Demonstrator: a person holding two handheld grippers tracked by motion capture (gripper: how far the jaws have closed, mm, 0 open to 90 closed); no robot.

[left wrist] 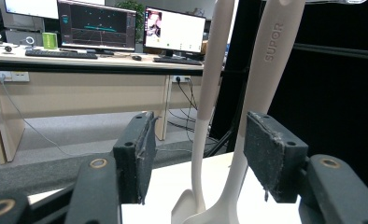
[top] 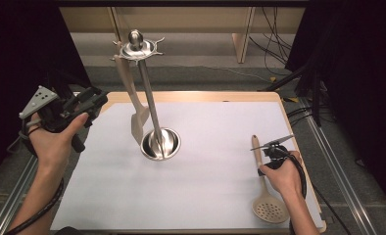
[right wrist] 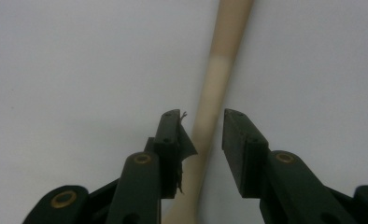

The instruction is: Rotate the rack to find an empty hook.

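So the right gripper [top: 273,148] is down at the bench [top: 210,196] over the slotted spoon [top: 265,188], which lies flat near the right edge with its perforated bowl toward the person and its handle pointing away. In the right gripper view the handle runs straight up between the jaws, which stand narrowly apart with a sliver of daylight on each side, so the pads aren't pressing on it. I'd say nothing is held yet, though from above the hand hides the contact spot, so I wouldn't swear to it.

What could go wrong: the handle sits a bit closer to the left pad, so closing from here could nudge it sideways and let it roll or skid on the smooth white surface instead of pinching clean. Grabbing this far up the handle also leaves the bowl end hanging, so it may swing or droop on the lift.

The left gripper [top: 90,105] hangs off the bench's left edge, jaws wide and empty, pointed at the utensil rack [top: 152,103]. Its view shows two pale utensils [left wrist: 205,116] hanging there. If the spoon is headed for a hook, it could knock those or tip the rack's thin pole.
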